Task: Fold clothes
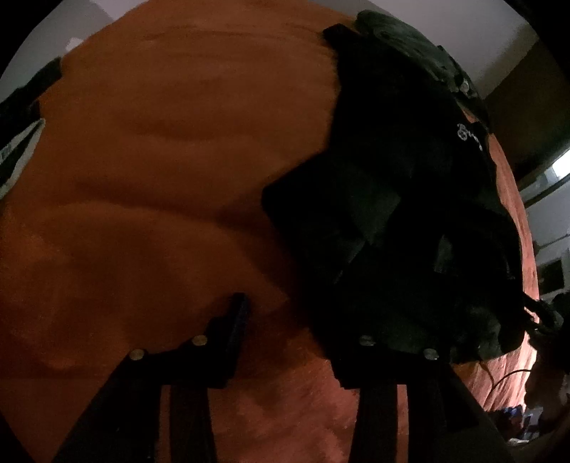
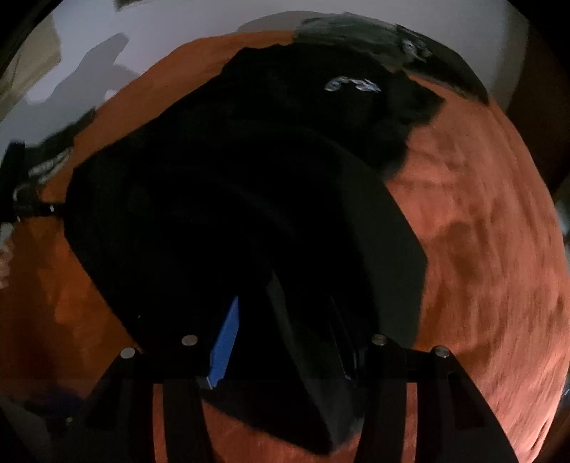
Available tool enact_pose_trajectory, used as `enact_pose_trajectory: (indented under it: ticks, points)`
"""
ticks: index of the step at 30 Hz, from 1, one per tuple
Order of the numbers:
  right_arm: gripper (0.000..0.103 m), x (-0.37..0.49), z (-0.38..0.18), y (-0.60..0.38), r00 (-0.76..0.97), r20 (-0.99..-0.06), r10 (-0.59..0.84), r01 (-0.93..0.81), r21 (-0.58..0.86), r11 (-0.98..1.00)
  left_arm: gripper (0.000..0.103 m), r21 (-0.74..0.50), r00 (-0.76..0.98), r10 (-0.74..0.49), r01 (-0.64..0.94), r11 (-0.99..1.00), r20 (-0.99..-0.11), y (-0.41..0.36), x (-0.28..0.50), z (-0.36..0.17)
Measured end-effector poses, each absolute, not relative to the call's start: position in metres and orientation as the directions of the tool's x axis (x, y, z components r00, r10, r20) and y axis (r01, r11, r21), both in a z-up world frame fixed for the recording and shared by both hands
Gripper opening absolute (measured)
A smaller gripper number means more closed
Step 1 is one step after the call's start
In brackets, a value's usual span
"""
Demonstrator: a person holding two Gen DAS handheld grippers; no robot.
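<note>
Here, nearest you, your left gripper (image 1: 285,320) stands wide open with nothing between its fingers: the left finger (image 1: 231,334) hangs over bare orange blanket (image 1: 142,178), and the right one is lost in dark cloth, so you cannot tell whether it touches the garment. Your right gripper (image 2: 285,338) has a fold of the black garment (image 2: 213,213) lying between its fingers, and a blue pad (image 2: 224,349) shows on the inner face of its left finger; the gap looks moderate, but the cloth hides the right pad, so you cannot tell whether the claw is gripping it or only around it. Beyond the fingers, the garment (image 1: 392,213) is spread in overlapping folds across the blanket (image 2: 481,231), lying toward its far right part in the left view and running from the near edge to the far edge in the right view. A small white print (image 2: 352,84) marks the cloth near its far end. Farther still, a rumpled grey-green cloth (image 1: 402,39) sits at the blanket's far edge, touching the garment. Behind it rises a pale wall (image 2: 178,21).
</note>
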State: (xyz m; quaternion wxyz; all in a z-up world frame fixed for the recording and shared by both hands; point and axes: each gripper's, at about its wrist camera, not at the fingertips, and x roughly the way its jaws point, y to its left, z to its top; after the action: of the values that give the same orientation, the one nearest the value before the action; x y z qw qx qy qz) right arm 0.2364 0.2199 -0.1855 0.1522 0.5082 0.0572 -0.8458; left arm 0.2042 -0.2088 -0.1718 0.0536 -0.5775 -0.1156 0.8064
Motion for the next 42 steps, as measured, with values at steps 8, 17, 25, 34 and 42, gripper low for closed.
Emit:
enact_pose_trajectory:
  ticks: [8, 17, 25, 34, 42]
  points:
    - [0.001, 0.282, -0.158, 0.282, -0.47, -0.846, -0.252, 0.162, 0.198, -0.967, 0.049, -0.302, -0.295, 0.277, 0.045, -0.952, -0.915, -0.198, 0.203, -0.168]
    - [0.004, 0.351, -0.164, 0.339, -0.483, -0.853, -0.196, 0.001, 0.224, -0.975, 0.049, -0.271, -0.283, 0.275, -0.055, -0.961, -0.919, -0.177, 0.215, -0.171]
    - [0.059, 0.337, -0.171, 0.33, -0.489, -0.858, -0.154, 0.025, 0.163, -0.986, 0.051, -0.204, -0.316, 0.272, -0.233, -0.951, -0.909, -0.151, 0.221, -0.162]
    - [0.003, 0.32, -0.174, 0.324, -0.5, -0.858, -0.119, 0.038, 0.115, -0.993, 0.057, -0.064, -0.362, 0.172, -0.29, -0.955, -0.916, -0.116, 0.206, -0.165]
    - [0.003, 0.34, -0.106, 0.324, -0.722, -0.651, -0.233, 0.133, 0.2, -0.971, 0.057, 0.187, -0.463, 0.104, -0.54, -0.821, -0.88, -0.06, 0.228, -0.155]
